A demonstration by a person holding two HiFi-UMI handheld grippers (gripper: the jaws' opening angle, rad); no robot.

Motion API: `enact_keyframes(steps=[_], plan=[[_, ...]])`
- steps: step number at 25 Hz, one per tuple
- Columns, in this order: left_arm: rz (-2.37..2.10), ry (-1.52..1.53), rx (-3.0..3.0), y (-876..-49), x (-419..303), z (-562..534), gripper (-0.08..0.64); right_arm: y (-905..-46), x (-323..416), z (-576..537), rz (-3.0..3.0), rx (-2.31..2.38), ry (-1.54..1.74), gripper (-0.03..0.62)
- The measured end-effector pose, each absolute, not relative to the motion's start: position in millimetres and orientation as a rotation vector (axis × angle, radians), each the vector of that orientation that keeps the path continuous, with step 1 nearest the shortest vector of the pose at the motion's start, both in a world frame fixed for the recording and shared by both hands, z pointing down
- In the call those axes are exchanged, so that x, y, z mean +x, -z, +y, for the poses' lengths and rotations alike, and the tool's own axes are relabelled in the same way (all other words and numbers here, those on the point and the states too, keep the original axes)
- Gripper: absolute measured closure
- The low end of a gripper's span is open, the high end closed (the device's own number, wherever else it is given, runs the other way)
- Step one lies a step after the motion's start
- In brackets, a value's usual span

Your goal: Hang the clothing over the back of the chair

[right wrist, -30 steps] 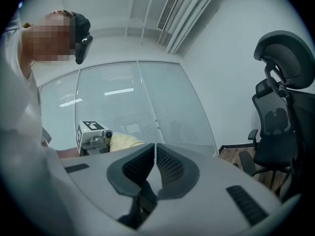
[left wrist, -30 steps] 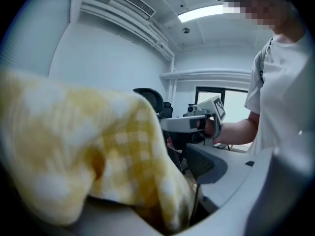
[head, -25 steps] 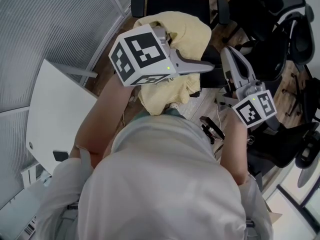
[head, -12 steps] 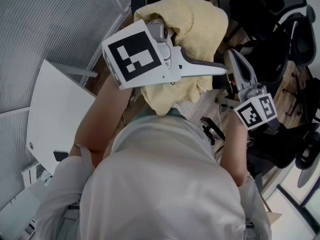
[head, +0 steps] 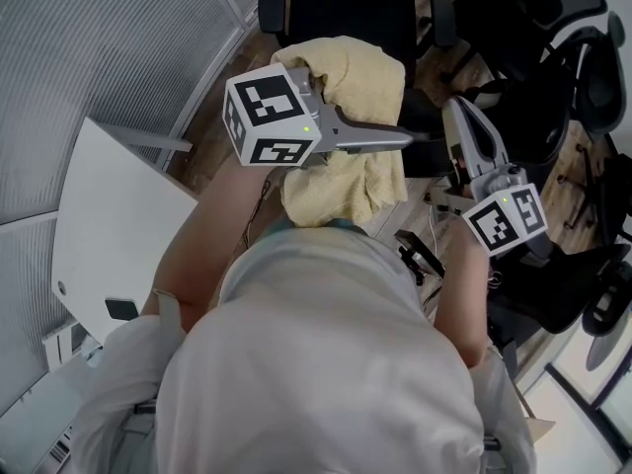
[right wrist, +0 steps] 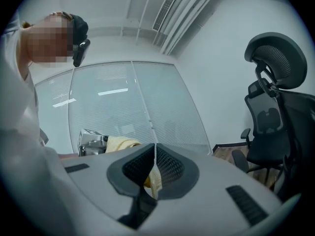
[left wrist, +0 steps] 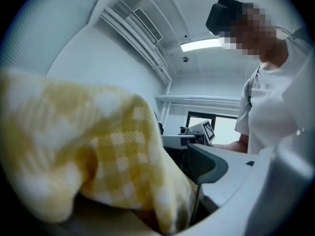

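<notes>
A yellow checked garment [head: 360, 72] hangs bunched over and under my left gripper [head: 403, 138], which points right and is shut on it. In the left gripper view the clothing [left wrist: 98, 146] fills the left side and runs down into the gap at the gripper [left wrist: 162, 200]. Just beyond the garment stands the black chair [head: 351, 13], its back bare. My right gripper [head: 456, 107] is shut and sits to the right of the cloth, apart from it. In the right gripper view its pads [right wrist: 156, 154] meet, and a strip of yellow shows through the gap below them.
A white table [head: 109, 235] is at the left, below a glass partition with blinds [head: 109, 47]. Other black office chairs [head: 553, 57] crowd the right side; one with a headrest [right wrist: 275, 112] shows in the right gripper view. The floor is wood.
My left gripper lifted the garment up over the chair back half a second ago, then came back down and nearer to me. The chair back is uncovered again. The right gripper stayed still.
</notes>
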State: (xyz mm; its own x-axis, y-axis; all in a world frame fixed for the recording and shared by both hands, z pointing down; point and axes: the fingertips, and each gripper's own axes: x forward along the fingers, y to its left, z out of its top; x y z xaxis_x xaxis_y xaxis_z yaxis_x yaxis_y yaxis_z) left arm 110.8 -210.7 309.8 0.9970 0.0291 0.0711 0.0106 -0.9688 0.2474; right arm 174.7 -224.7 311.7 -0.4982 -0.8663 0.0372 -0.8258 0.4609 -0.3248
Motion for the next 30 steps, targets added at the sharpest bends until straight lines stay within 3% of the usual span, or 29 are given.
enact_keyframes(steps=[17, 22, 30], plan=[[-0.126, -0.319, 2.967, -347, 114, -203, 0.19, -309, 128, -229, 2.71, -1.229, 0.549, 0.567], [-0.122, -0.364, 2.991, -350, 117, -201, 0.19, -307, 96, -226, 2.829, -1.026, 0.594, 0.429], [-0.152, -0.368, 3.003, -351, 116, -199, 0.156, -319, 70, -228, 2.991, -1.061, 0.49, 0.419]])
